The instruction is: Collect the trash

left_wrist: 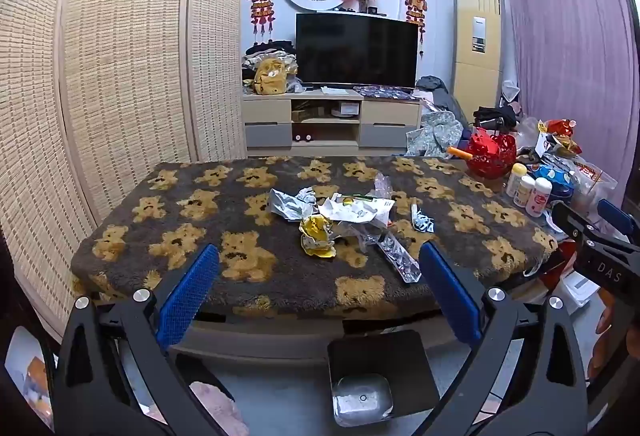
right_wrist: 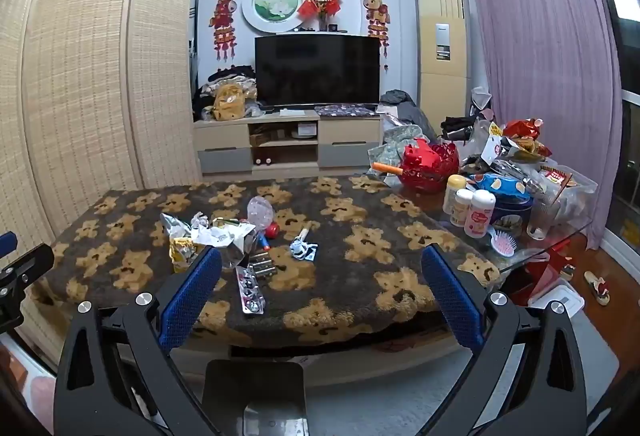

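A heap of trash lies mid-table on the bear-print blanket (left_wrist: 180, 236): a silver foil wrapper (left_wrist: 288, 204), white paper packaging (left_wrist: 356, 210), a crumpled yellow wrapper (left_wrist: 318, 240), a clear blister strip (left_wrist: 400, 256) and a small printed wrapper (left_wrist: 422, 220). The right wrist view shows the same heap (right_wrist: 216, 236), the blister strip (right_wrist: 250, 292) and the small wrapper (right_wrist: 304, 248). My left gripper (left_wrist: 319, 248) hangs open before the table's near edge, nothing between its blue pads. My right gripper (right_wrist: 320, 252) is open too, short of the trash.
A black bin (left_wrist: 376, 340) with a silver liner stands on the floor below the table's near edge, also in the right view as the bin (right_wrist: 256, 368). The table's right end is crowded: red basket (right_wrist: 432, 164), bottles (right_wrist: 472, 212), blue tin (right_wrist: 508, 204), hairbrush (right_wrist: 504, 242), glass (right_wrist: 540, 220).
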